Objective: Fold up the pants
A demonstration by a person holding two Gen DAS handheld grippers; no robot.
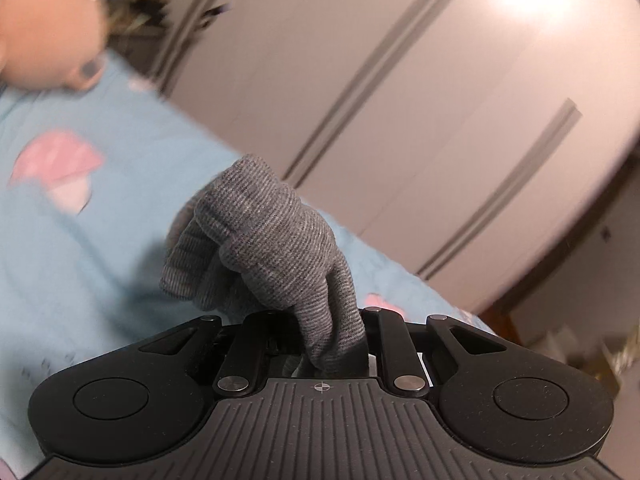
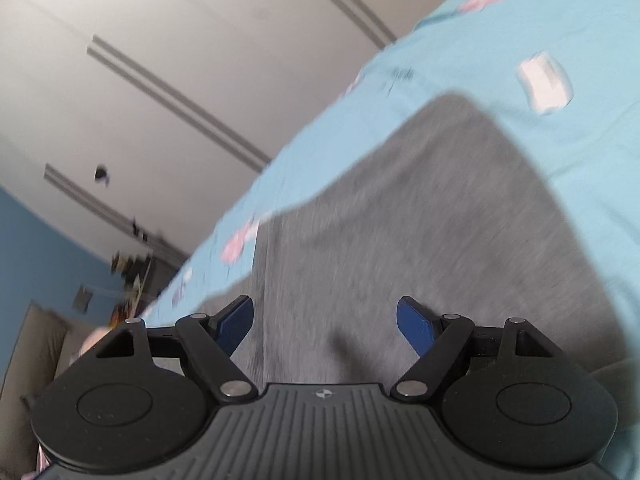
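Observation:
The grey knit pants (image 2: 420, 216) lie spread on a light blue bedsheet (image 2: 520, 40), stretching away from my right gripper. My right gripper (image 2: 326, 322) is open, its blue fingertips (image 2: 236, 320) wide apart just above the near edge of the pants, holding nothing. In the left wrist view my left gripper (image 1: 320, 332) is shut on a bunched fold of the grey pants (image 1: 256, 240), which stands up from between its fingers above the bedsheet (image 1: 80, 240). The fingertips are hidden by the cloth.
The bedsheet has pink and white mushroom prints (image 1: 56, 168). White wardrobe doors (image 1: 400, 100) stand beyond the bed. A blurred pale plush toy (image 1: 44, 24) lies at the far end. A blue wall and cluttered shelf (image 2: 128, 272) are at the left.

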